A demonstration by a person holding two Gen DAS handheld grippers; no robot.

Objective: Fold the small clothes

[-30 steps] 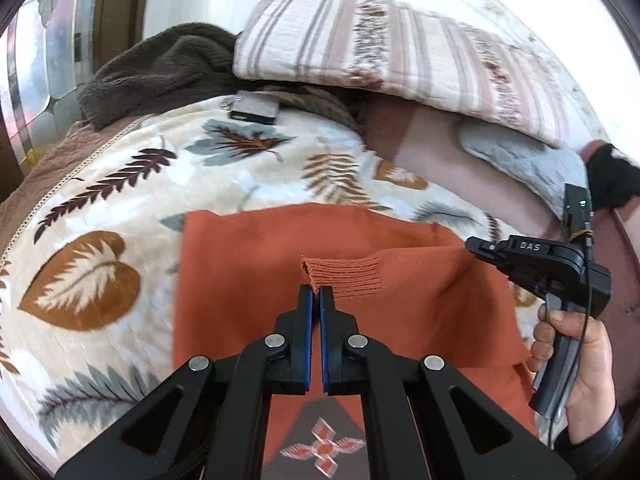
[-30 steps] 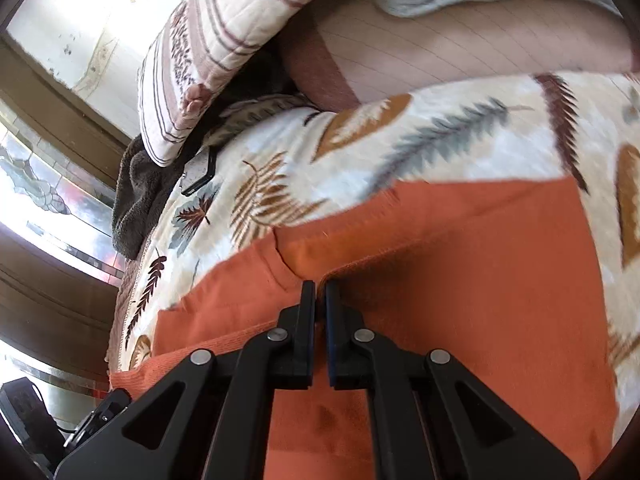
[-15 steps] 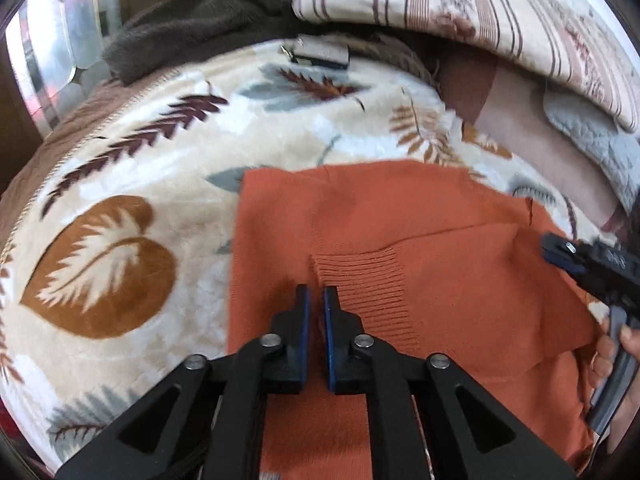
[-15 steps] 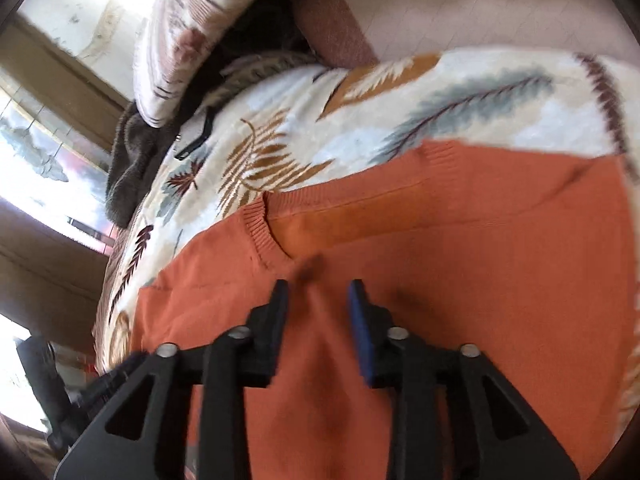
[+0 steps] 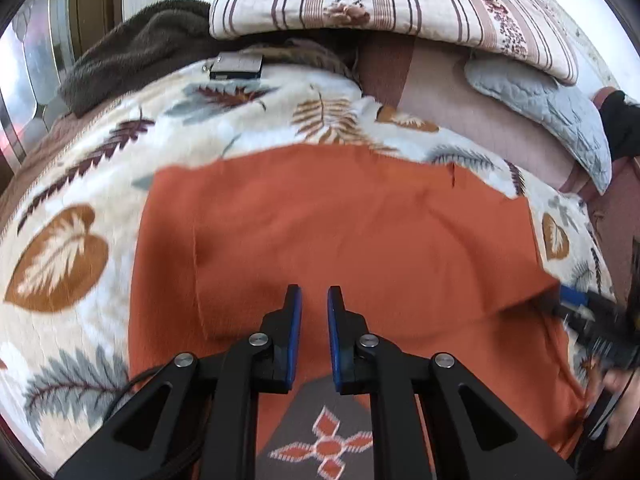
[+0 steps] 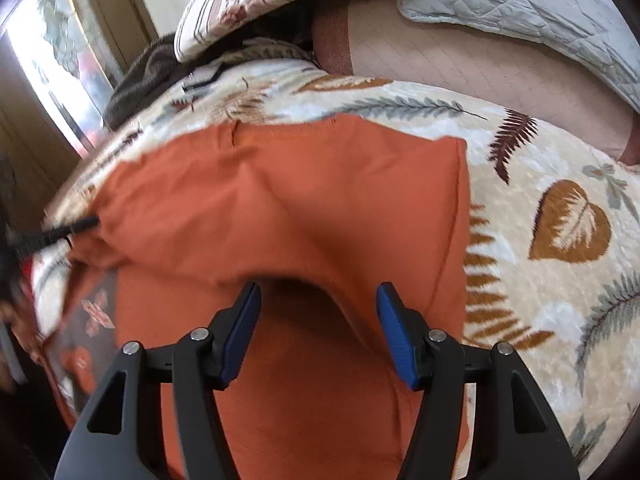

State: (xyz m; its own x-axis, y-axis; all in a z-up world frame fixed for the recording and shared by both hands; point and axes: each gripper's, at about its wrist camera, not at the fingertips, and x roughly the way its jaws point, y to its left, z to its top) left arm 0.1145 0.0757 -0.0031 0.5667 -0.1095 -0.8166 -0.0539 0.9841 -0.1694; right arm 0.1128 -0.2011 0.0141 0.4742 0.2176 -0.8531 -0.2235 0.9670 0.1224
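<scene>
Black tool (image 5: 314,300) – blue pads (image 6: 390,320), silver screws

We look close down along each gripper from opposite sides, sharing the orange sweater (image 5: 340,232) (image 6: 304,200) on the bed (image 5: 60,248).

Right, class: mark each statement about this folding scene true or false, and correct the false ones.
1. Both grippers are open. True: left gripper, right gripper.
2. The sweater is blue. False: it is orange.
3. The sweater lies on a leaf-print blanket. True.
4. The right gripper clamps the sweater. False: its jaws stand wide apart around a raised fold.
5. A striped pillow lies beyond the blanket. True.
</scene>
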